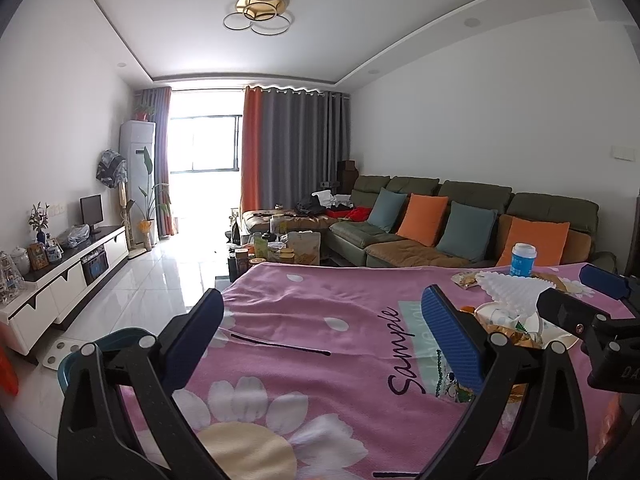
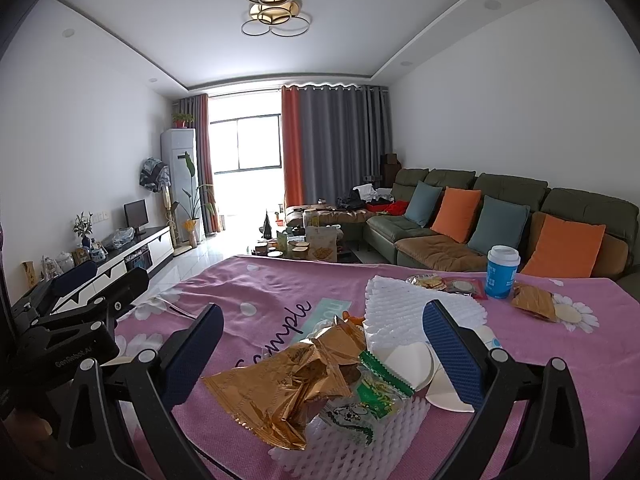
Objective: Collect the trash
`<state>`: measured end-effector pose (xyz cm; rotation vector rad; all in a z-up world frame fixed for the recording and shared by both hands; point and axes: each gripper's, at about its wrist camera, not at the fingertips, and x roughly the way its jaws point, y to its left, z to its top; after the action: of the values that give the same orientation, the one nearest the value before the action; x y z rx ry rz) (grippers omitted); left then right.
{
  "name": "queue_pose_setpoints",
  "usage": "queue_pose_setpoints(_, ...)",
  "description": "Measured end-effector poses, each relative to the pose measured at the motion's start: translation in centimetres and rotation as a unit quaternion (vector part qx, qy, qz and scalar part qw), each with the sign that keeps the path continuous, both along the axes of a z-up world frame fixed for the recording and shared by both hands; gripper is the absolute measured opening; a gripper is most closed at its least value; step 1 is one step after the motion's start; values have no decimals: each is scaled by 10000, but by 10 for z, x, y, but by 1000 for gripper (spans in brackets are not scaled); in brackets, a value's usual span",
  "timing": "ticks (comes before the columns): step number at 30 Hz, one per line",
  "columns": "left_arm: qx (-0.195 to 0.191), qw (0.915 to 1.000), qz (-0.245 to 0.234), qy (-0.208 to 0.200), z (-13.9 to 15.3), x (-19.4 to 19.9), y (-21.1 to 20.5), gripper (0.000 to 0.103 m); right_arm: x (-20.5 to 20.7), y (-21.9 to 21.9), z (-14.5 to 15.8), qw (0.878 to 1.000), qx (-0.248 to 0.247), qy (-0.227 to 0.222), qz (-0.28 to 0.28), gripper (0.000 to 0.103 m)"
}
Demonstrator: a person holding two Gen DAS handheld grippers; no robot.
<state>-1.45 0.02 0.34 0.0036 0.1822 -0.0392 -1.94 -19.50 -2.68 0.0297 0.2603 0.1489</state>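
Note:
Trash lies on a table covered with a pink flowered cloth (image 2: 280, 292). In the right wrist view, a crumpled gold wrapper (image 2: 288, 384), a green snack wrapper (image 2: 376, 392), white foam netting (image 2: 404, 300) and a white paper cup (image 2: 412, 364) sit between my right gripper's (image 2: 324, 348) open fingers. Farther right stand a blue cup with a white lid (image 2: 502, 276), cracker packets (image 2: 440, 282) and a brown wrapper (image 2: 534, 302). My left gripper (image 1: 320, 332) is open and empty over bare cloth, left of the pile (image 1: 512, 320). The right gripper also shows in the left wrist view (image 1: 580, 300).
A teal bin (image 1: 116, 344) stands on the floor at the table's left edge. Beyond the table are a cluttered coffee table (image 1: 276, 248), a green sofa with cushions (image 1: 460, 220) and a white TV cabinet (image 1: 68, 276) on the left.

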Motion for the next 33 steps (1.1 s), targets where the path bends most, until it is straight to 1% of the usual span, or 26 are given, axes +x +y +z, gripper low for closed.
queue_pose_setpoints(33,-14,10000,-32,-33,1,2,0,97,1,-3,-1,10000,38,0,8,96)
